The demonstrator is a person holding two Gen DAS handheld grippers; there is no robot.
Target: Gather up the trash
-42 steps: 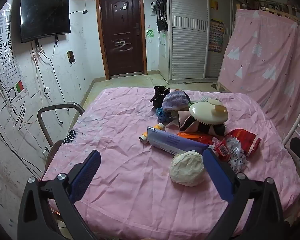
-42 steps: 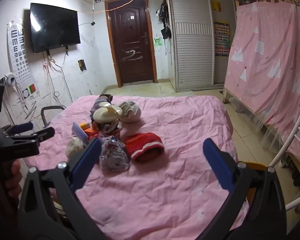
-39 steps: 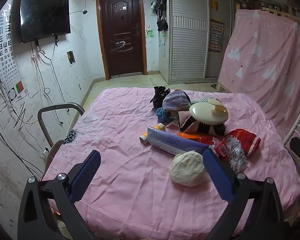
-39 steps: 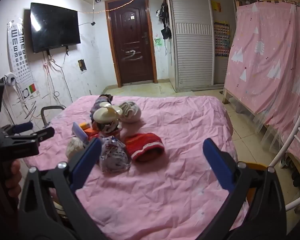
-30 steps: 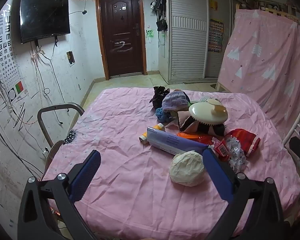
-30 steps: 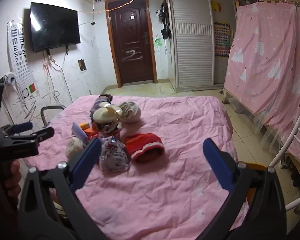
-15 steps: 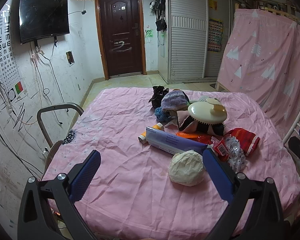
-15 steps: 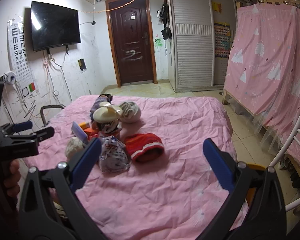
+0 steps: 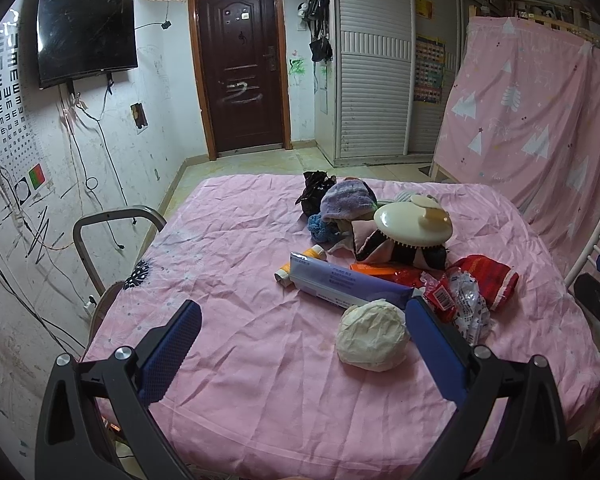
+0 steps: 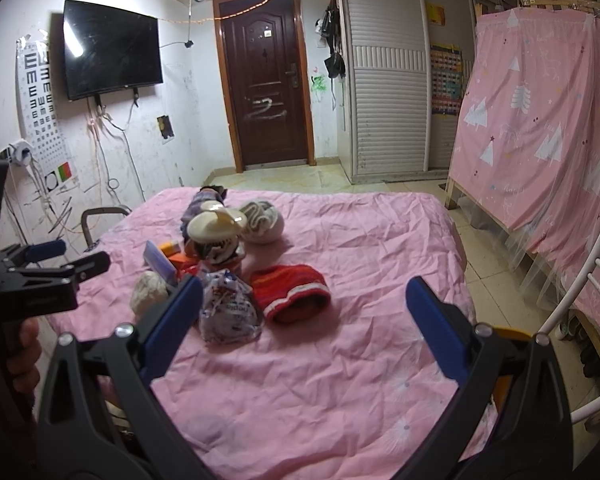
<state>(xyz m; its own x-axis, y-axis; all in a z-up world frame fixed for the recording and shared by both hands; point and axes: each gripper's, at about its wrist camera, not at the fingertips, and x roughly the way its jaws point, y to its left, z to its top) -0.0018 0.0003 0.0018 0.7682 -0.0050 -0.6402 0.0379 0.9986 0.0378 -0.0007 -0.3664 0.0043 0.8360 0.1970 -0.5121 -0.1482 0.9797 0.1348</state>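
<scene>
Left wrist view: left gripper hung wide apart, empty, over pink cloth; crumpled paper ball lay near its right finger. Right gripper likewise wide, snack wrapper beside its left finger.

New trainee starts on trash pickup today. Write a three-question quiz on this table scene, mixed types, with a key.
1. True or false: the left hand-held gripper is shut on the crumpled paper ball.
2. Multiple choice: what rests on top of the clothes pile? A) cream round brush B) red knit hat C) purple box
3. Fill in: the crinkled plastic wrapper lies directly beside the red knit ____, on its left in the right wrist view.

Key
1. False: both it and the right hand-held gripper are open and hold nothing.
2. A
3. hat
</scene>
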